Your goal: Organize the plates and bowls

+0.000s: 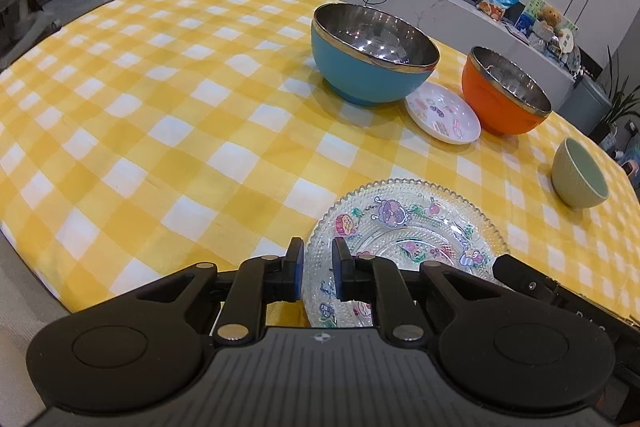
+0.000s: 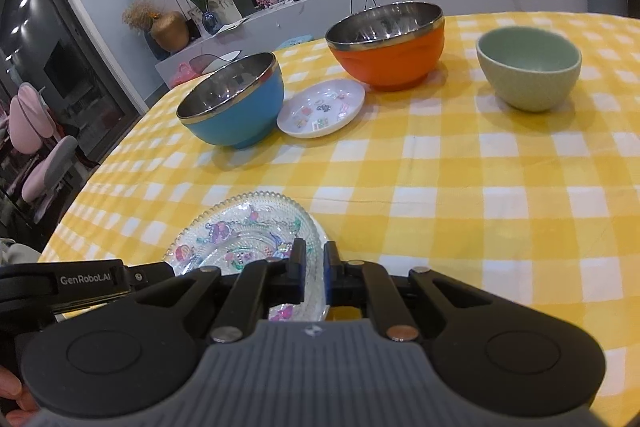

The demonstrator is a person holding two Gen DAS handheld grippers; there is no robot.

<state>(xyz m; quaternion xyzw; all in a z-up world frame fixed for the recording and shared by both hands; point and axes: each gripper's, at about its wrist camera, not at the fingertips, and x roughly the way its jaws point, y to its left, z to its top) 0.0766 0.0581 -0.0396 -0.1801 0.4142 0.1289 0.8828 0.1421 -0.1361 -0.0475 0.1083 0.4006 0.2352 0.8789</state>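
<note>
Bowls number three, plates two; each hand-held gripper, left (image 1: 317, 269) and right (image 2: 315, 267), pinches the glass plate (image 1: 408, 227) rim.

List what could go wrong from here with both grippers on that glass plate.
1. Both the left gripper and right gripper pinch only the rim of the glass plate; uneven pulls could probably chip it or let it slip.
2. The plate sits near the table edge, so a slip might drop it off.
3. Carrying it forward, it could knock the small plate wedged between the blue bowl and orange bowl.
</note>
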